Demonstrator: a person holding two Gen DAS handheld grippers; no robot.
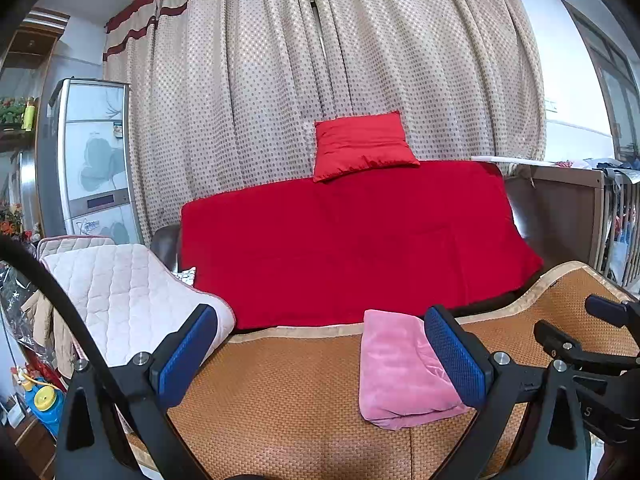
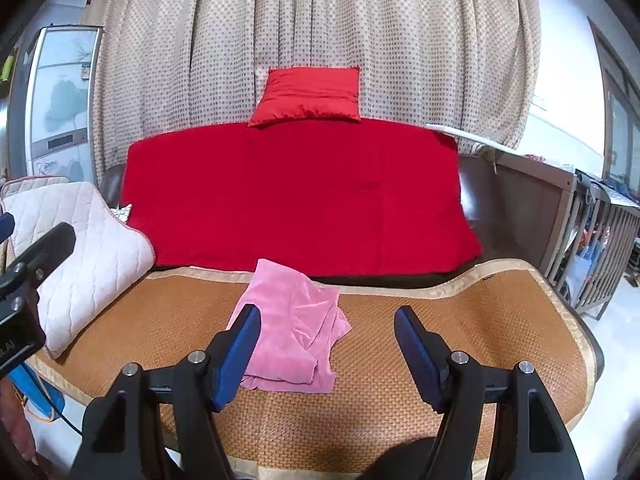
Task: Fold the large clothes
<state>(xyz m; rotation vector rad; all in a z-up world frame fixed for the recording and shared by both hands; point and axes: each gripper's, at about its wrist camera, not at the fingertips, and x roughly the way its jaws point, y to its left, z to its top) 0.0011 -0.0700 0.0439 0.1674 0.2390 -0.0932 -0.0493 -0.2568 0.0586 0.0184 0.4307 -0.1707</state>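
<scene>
The sofa back carried a red blanket (image 2: 296, 200) spread flat along its full width, apparently as a cover, with a red cushion (image 2: 308, 94) propped on its top edge against the curtain (image 2: 320, 32). A woven mat (image 2: 460, 320) covered the seat and served as the working surface. A quilted white pad (image 2: 88, 248) leaned over the seat's left end, clear of the work area.

The pink garment (image 2: 288, 332) lay on the mat, left of centre and close to the mat's rear edge. It appeared folded into a compact stack, though its right side showed loose, uneven layers, so the fold was judged finished or nearly so, with tidying possibly outstanding. Its placement mid-seat kept it within reach of both tools.

The left gripper (image 1: 320, 356) hovered above the mat's front edge, jaws spread wide and holding nothing; its right pad overlapped the garment in view, but contact could not be confirmed. The right gripper (image 2: 328, 352) was likewise wide open and empty, its left finger crossing the garment's left edge in view, apparently above the cloth rather than gripping it.
</scene>
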